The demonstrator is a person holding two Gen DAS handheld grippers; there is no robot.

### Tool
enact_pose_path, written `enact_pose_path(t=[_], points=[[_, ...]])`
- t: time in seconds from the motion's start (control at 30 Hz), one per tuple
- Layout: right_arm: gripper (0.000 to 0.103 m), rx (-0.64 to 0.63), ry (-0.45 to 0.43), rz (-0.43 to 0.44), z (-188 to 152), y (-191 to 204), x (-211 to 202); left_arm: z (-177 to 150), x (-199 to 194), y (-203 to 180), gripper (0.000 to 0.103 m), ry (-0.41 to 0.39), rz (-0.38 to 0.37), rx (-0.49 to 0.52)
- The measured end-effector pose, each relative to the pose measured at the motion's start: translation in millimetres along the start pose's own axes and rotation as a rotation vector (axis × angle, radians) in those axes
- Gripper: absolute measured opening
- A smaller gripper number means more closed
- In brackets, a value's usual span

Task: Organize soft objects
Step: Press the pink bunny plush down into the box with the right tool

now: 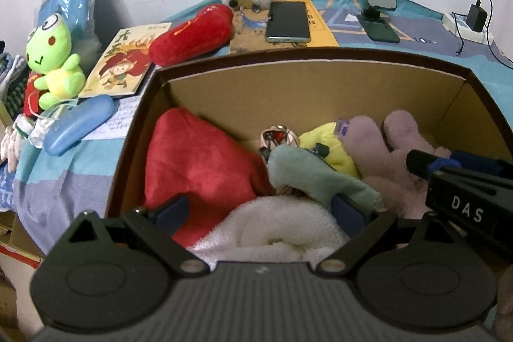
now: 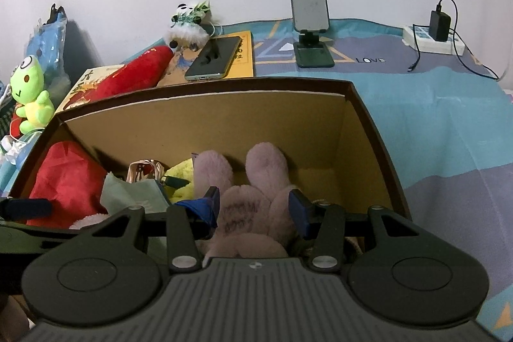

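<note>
Holding both tools over cardboard box on bed. My right gripper spread wide astride pink plush at box's right side, pads not pressing. My left gripper open above white towel at near wall, beside red cushion.

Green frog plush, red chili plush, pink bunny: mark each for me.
green frog plush (image 1: 51,60), left wrist view, on its body
red chili plush (image 1: 192,34), left wrist view, mid-body
pink bunny (image 2: 243,213), right wrist view, on its head
</note>
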State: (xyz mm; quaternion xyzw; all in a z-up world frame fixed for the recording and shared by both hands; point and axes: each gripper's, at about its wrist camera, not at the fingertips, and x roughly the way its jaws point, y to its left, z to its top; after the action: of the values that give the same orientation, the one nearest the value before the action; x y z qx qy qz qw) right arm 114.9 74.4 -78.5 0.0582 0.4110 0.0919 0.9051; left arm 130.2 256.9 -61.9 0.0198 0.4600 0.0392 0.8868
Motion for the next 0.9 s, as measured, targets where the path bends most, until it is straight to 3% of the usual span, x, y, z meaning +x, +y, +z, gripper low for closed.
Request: enact_pose_path(t=[0.73,0.9], points=[[0.032,-0.002,0.007,0.006,1,-1,0,0,0,0,0.094,0.006,0.002,0.011],[0.032,-0.008,0.000,-0.029,4,2,-14,-2,-13,-2,0.094,-0.033,0.029,0.032]])
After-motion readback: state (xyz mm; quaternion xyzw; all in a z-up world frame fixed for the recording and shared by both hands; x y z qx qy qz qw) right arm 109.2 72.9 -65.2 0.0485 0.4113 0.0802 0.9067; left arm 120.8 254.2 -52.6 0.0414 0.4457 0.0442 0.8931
